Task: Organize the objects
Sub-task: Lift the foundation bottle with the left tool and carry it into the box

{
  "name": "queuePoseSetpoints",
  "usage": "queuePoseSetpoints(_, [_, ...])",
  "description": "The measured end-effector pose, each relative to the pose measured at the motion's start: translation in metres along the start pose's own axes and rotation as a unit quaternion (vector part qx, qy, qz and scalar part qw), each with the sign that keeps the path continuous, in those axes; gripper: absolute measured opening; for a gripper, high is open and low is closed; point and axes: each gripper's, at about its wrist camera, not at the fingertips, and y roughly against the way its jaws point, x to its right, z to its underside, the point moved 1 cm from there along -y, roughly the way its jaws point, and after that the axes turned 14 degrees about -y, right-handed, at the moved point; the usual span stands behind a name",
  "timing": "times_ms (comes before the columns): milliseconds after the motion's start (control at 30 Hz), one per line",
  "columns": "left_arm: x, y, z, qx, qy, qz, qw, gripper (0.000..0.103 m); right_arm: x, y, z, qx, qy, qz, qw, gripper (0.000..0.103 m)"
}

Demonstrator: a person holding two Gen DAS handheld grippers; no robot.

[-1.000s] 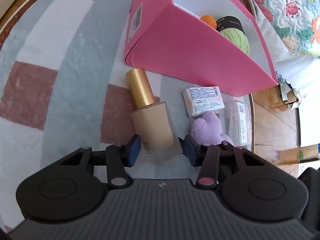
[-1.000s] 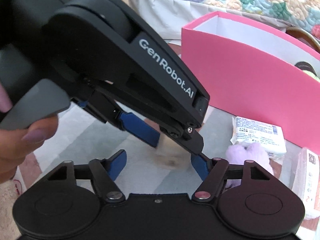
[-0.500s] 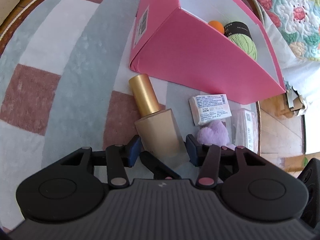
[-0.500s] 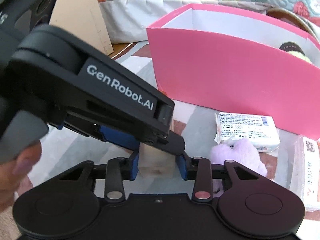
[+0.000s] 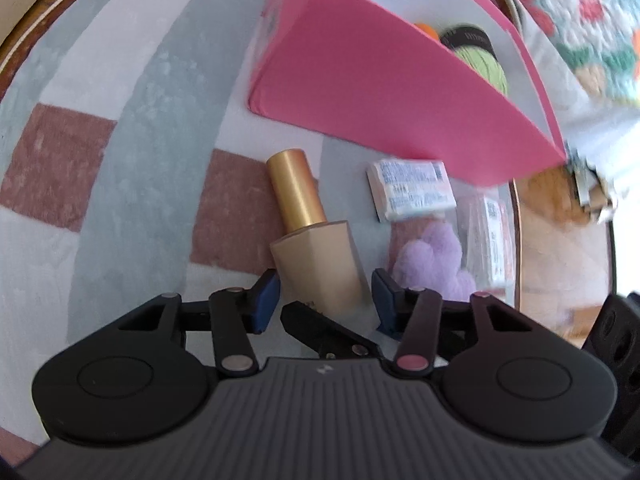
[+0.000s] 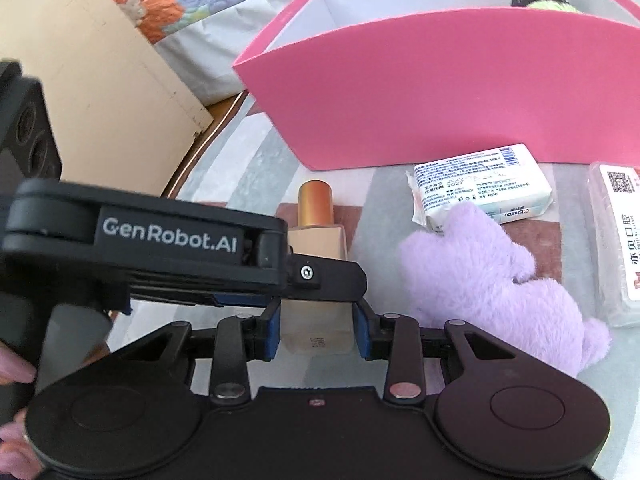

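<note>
On the rug [image 5: 132, 128], the bottle [image 5: 316, 256] lies before the box [image 5: 380, 92], the packet [image 5: 412, 190] and plush toy [image 5: 432, 264] to its right, yarn [image 5: 480, 60] inside the box.

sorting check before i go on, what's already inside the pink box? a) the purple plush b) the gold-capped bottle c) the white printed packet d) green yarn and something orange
d: the left wrist view shows green yarn and an orange item inside the pink box, while the bottle, plush and packet are outside it.

One bottle [image 5: 316, 236], two packets [image 6: 482, 184], one plush toy [image 6: 488, 276], one pink box [image 6: 440, 92].
</note>
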Motion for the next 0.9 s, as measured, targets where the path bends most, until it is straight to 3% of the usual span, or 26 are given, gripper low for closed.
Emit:
queuePoseSetpoints(167, [0.002, 0.002, 0.001, -0.010, -0.008, -0.002, 0.9999, 0.048, -0.010, 0.008, 0.023, -0.004, 0.027, 0.007, 1.000, 0.041])
queuePoseSetpoints(433, [0.019, 0.026, 0.000, -0.005, -0.025, -0.011, 0.9996, 0.048, -0.015, 0.028, 0.029, -0.016, 0.030, 0.002, 0.999, 0.041])
queuePoseSetpoints(567, [0.046, 0.044, 0.036, 0.003, -0.036, -0.012, 0.9993, 0.048, -0.021, 0.047, 0.032, -0.024, 0.035, 0.003, 0.999, 0.041])
queuePoseSetpoints(900, [0.075, 0.086, 0.050, 0.021, -0.045, -0.014, 0.9987, 0.048, -0.037, 0.097, 0.036, -0.026, 0.060, -0.002, 0.998, 0.041])
